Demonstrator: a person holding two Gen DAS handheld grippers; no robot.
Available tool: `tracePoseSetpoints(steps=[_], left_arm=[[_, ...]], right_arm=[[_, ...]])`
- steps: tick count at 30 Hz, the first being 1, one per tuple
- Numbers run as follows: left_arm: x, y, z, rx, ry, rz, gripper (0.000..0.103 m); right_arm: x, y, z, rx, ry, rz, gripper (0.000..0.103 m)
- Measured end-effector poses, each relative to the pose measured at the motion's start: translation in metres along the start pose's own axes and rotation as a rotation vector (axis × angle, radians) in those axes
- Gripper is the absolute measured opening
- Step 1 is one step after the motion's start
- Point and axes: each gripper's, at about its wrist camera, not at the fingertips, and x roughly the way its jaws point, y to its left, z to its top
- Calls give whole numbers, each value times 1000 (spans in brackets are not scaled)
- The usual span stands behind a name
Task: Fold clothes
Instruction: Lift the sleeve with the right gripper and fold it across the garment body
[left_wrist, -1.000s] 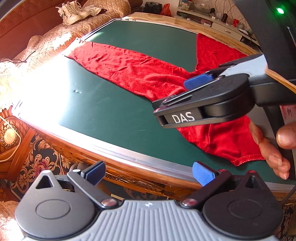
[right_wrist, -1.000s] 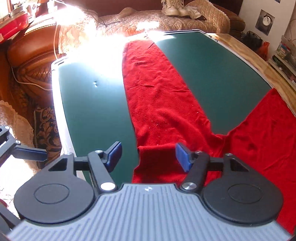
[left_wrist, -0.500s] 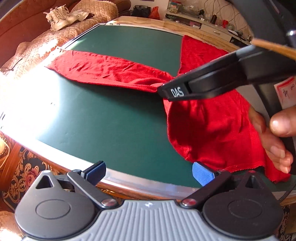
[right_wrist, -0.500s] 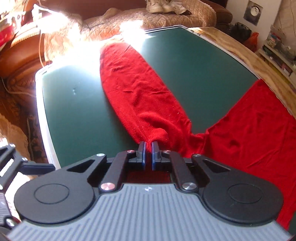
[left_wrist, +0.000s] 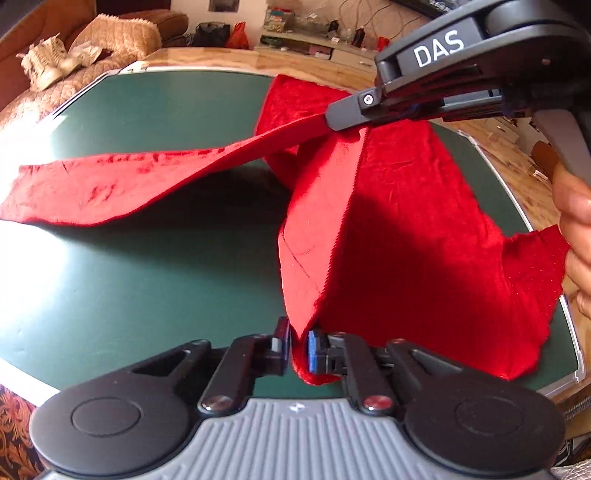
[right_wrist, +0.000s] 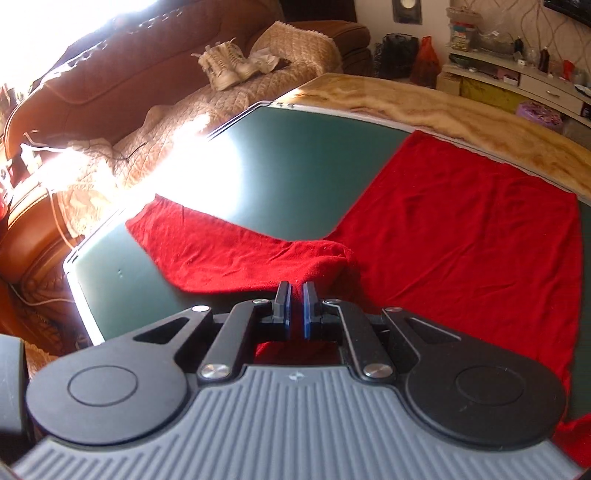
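Observation:
A red garment (left_wrist: 406, 221) lies partly spread on the green table top (left_wrist: 147, 277). My left gripper (left_wrist: 297, 343) is closing tight on a lower corner of it, the cloth pinched between the blue pads. In the left wrist view my right gripper (left_wrist: 332, 120) is up at the right, shut on the garment and holding it off the table, so one long leg (left_wrist: 110, 181) sags towards the left. From the right wrist, my right gripper (right_wrist: 296, 299) has red cloth between its pads. The rest of the garment (right_wrist: 461, 229) lies flat beyond. A hand (left_wrist: 576, 221) holds the right handle.
A brown sofa with a beige quilt and white shoes (right_wrist: 225, 66) stands past the table's far left edge. The table's wooden rim (right_wrist: 443, 107) runs along the back, with a cluttered low cabinet (right_wrist: 517, 81) behind. Strong sun glare (right_wrist: 207, 158) hits the far left corner.
Both grippers went from open to shut on the red garment. The right one rose and moved right, lifting the cloth off the table. The left one moved in onto a lower corner.

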Motion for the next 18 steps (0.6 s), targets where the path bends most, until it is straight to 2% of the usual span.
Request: tracePoseSetpoints(steps=[4, 8, 10, 14, 16, 18], left_arm=[[-16, -30, 16, 124, -71, -30, 4], [-32, -74, 26, 290, -106, -116, 4], [-35, -104, 24, 382, -101, -171, 4], [-20, -158, 6, 548, -28, -266, 5], [-3, -179, -6, 616, 41, -294, 5], [10, -194, -22, 647, 101, -303, 5]], right_arm=[[-44, -43, -7, 102, -83, -33, 8], [-99, -84, -29, 218, -188, -81, 8], [-125, -103, -51, 272, -232, -138, 8], [-157, -140, -109, 406, -269, -267, 8], [-157, -159, -142, 486, -245, -334, 8], [-142, -177, -176, 568, -177, -416, 8]])
